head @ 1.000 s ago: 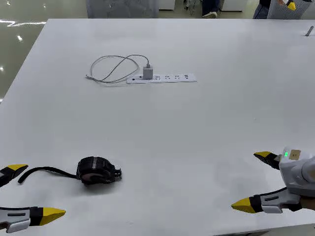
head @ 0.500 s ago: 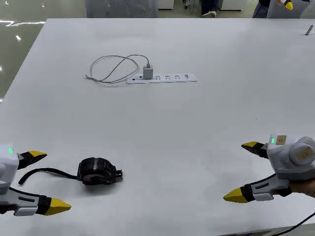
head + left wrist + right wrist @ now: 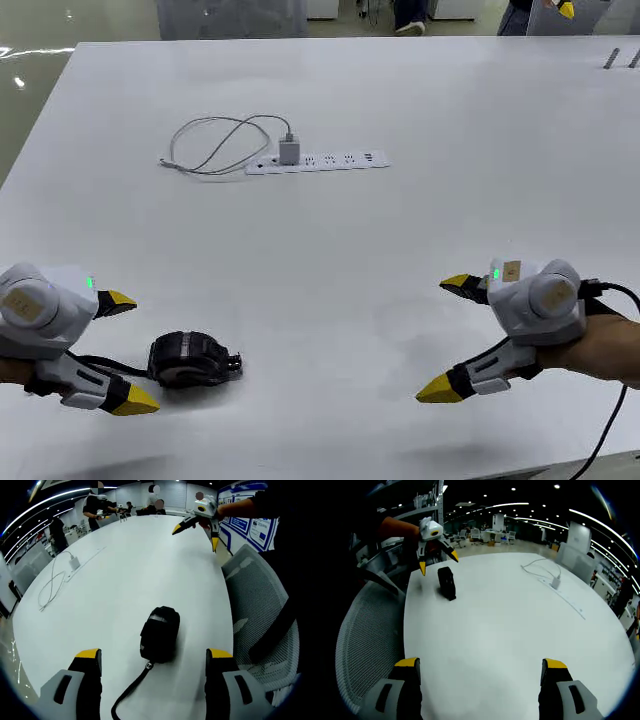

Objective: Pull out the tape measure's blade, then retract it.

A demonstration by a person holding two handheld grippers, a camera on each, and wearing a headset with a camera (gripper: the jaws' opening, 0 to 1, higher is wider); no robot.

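A black tape measure point(image 3: 187, 358) lies on the white table point(image 3: 330, 240) near its front left, its black wrist strap trailing to the left. My left gripper point(image 3: 127, 350) is open just left of it, yellow tips either side of the strap end. In the left gripper view the tape measure point(image 3: 160, 633) lies ahead between the open jaws, untouched. My right gripper point(image 3: 447, 337) is open at the front right, far from the tape measure, with nothing between its fingers. The right gripper view has the tape measure point(image 3: 446, 582) in the distance beside the left gripper point(image 3: 437, 554).
A white power strip point(image 3: 315, 161) with a plugged charger and a looped white cable point(image 3: 215, 143) lies at the table's middle back. A mesh chair point(image 3: 260, 610) stands by the table's front edge. People stand in the background beyond the far edge.
Both grippers have moved inward and forward over the table. The left one has come up close to the tape measure. The tape measure has not moved.
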